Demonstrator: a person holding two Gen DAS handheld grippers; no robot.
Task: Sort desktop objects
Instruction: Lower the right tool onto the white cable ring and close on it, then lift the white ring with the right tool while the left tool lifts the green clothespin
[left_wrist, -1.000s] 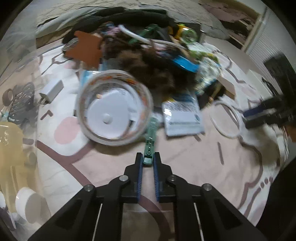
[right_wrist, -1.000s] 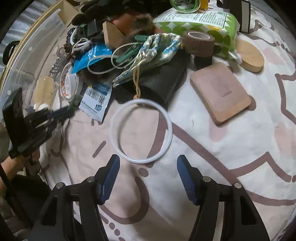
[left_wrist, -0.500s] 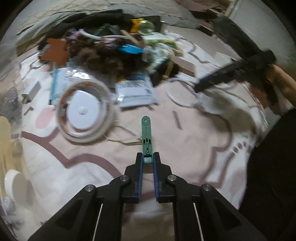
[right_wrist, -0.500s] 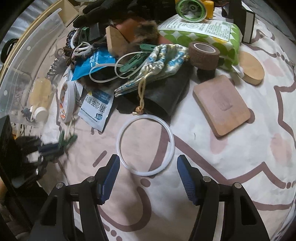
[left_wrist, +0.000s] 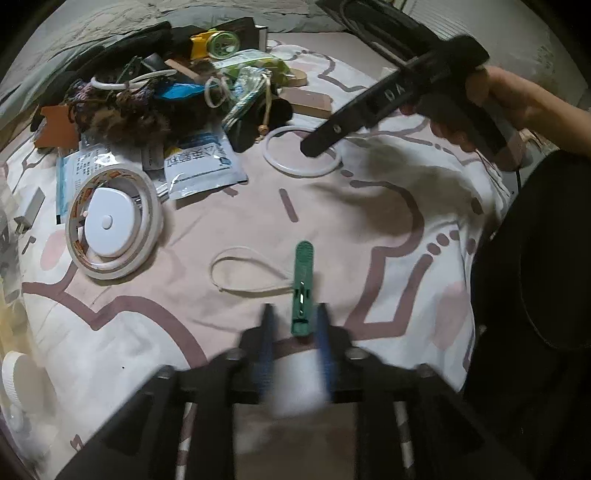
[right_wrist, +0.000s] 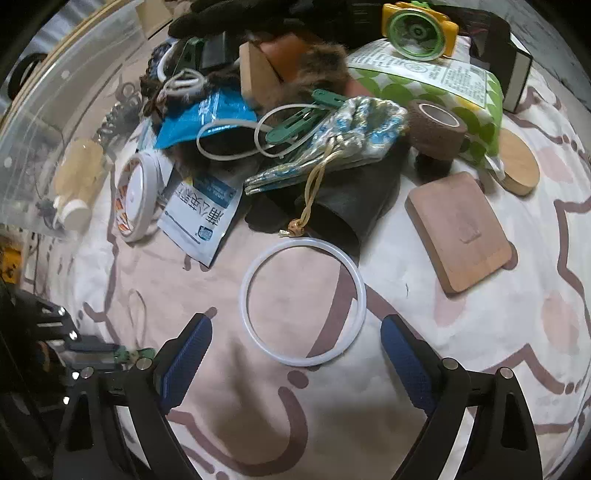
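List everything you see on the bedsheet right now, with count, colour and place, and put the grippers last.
Plastic clothes peg: one, green, between the left fingers.
Silicone ring: one, white, ahead of the right gripper.
Tape roll: one, white, left side.
Printed sachet: one, white and blue, beside the tape.
Wooden block: one, brown, right side.
Bandage roll: one, brown, on the pile.
Left gripper: blurred, jaws parted.
Right gripper: open.
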